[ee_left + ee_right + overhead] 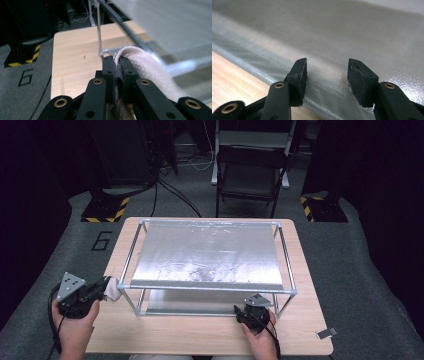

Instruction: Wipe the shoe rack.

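**Fingers: left pair clamped on cloth, right pair apart over lower sheet**

Fingers (pixel 110 70) of left gripper (pixel 117 65) pinched together on a fold of pale woven cloth (pixel 147 71). Left gripper view: cloth loops up out of the jaws and trails right, just beside the near corner post of the frame (pixel 99 30); table (pixel 75 55) beneath. High view gives the wider placing: left gripper (pixel 105 287) at the table's left edge, cloth (pixel 114 290) bunched at its tip, touching or nearly touching the frame's front-left corner (pixel 122 286); weave not legible there.

Right gripper (pixel 327 80) stands open, nothing between the jaws. Right gripper view: silvery lower sheet (pixel 362 37) close ahead, its stitched hem running across, wood showing at lower left. High view: right gripper (pixel 249 312) at the frame's front right, low, level with the lower sheet (pixel 200 301); upper sheet (pixel 210 252) spans the frame top.
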Demonstrator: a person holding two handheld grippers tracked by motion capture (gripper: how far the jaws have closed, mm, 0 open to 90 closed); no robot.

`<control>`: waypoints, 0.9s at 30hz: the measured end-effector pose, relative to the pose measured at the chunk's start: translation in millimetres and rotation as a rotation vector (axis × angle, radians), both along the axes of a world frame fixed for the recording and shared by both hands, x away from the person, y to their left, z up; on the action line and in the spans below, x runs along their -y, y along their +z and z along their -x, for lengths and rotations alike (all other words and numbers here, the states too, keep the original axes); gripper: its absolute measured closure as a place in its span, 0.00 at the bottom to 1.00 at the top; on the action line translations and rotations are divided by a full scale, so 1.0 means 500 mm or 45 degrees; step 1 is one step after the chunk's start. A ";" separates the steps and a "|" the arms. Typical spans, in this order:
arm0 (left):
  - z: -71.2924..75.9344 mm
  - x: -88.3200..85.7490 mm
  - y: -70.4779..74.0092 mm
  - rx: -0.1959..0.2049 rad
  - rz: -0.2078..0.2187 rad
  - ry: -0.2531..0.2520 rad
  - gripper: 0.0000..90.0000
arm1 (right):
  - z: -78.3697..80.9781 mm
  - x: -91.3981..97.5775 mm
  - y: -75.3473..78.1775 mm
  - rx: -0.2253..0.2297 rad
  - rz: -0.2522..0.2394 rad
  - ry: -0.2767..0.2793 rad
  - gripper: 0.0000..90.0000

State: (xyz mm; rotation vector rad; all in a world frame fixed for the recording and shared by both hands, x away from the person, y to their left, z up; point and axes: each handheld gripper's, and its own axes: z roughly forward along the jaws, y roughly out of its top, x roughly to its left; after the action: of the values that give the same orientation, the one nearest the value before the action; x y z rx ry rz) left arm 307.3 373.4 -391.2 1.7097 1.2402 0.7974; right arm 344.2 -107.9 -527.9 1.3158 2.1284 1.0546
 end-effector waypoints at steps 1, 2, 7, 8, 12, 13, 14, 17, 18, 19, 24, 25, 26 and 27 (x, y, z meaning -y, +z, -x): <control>-0.002 -0.003 -0.008 -0.014 -0.010 0.009 0.94 | 0.000 0.000 0.000 0.000 0.001 0.000 0.55; -0.003 -0.008 -0.015 -0.025 -0.005 0.020 0.94 | 0.000 0.000 0.000 0.000 0.000 0.000 0.55; -0.001 -0.035 -0.019 -0.002 0.038 0.075 0.94 | 0.000 0.000 0.000 0.000 0.001 -0.001 0.55; 0.002 -0.037 -0.011 0.016 0.044 0.076 0.94 | 0.000 0.000 0.000 0.000 0.000 -0.001 0.55; 0.012 -0.034 0.033 0.084 0.069 0.040 0.94 | 0.000 0.000 0.000 0.001 0.001 -0.001 0.55; 0.013 -0.029 0.044 0.096 0.082 0.019 0.94 | 0.000 0.000 0.000 0.000 0.001 -0.001 0.55; 0.014 -0.024 0.055 0.109 0.081 0.000 0.94 | 0.000 0.000 0.000 0.001 0.000 -0.001 0.55; 0.012 0.001 0.080 0.134 0.070 -0.053 0.94 | 0.000 0.000 0.000 0.000 0.000 -0.001 0.55; 0.010 0.010 0.085 0.140 0.061 -0.068 0.94 | 0.000 0.000 0.000 0.001 0.001 -0.001 0.55; 0.009 0.020 0.089 0.138 0.050 -0.085 0.94 | 0.000 0.000 0.001 0.000 0.013 -0.004 0.55; -0.002 0.066 0.098 0.165 0.046 -0.143 0.94 | 0.000 0.000 0.000 0.001 0.001 -0.001 0.55; -0.005 0.075 0.098 0.172 0.040 -0.147 0.94 | 0.000 0.000 0.000 0.000 0.000 -0.001 0.55; -0.006 0.085 0.098 0.183 0.030 -0.149 0.94 | 0.000 0.000 0.000 0.001 0.001 0.000 0.55; -0.009 0.093 0.098 0.182 0.029 -0.165 0.94 | 0.000 0.000 0.001 0.000 0.013 -0.003 0.55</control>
State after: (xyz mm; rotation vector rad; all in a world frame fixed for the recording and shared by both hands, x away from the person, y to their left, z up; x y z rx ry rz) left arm 312.0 326.7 -342.2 1.6660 1.0276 0.8096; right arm 344.0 -108.0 -527.5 1.3135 2.1286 1.0416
